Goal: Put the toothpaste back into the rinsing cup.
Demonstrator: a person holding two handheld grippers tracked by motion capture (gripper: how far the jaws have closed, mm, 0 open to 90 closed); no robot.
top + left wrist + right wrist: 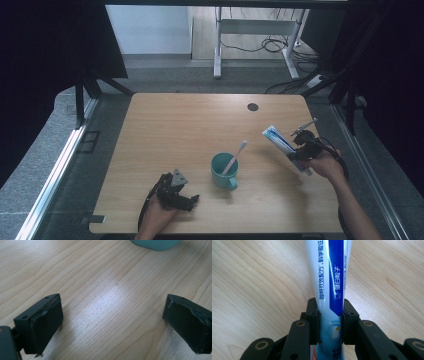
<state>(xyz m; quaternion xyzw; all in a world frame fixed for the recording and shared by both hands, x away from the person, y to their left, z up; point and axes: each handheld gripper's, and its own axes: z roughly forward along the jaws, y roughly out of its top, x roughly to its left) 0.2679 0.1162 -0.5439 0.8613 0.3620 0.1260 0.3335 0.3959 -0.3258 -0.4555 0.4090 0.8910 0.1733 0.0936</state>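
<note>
Looking down from the high view: the right gripper point(301, 146) is holding a blue-and-white toothpaste tube point(278, 139) above the bench point(165, 125), just right of the teal mug point(223, 171) w/ a toothbrush point(235, 156) leaning in it. The left gripper point(176, 192) is resting low near the front edge, left of the mug, nothing in it.

Left gripper view: jaws are standing spread wide over bare wood; the mug point(155, 244) base is peeking in at the top edge.

Right gripper view: jaws are pinching the toothpaste tube point(331, 277) across its body, tube running straight out away from the camera, printed side up.

Risks, as a judgement: the tube is soft, so the grip is probably squeezing it – too much pressure could be forcing paste toward the cap end, or the slick tube could be slipping or swivelling btwn the jaws. If it's heading for the mug, a careless swing could be clipping the toothbrush or tipping the mug, esp. since the left gripper isn't steadying it.
</note>
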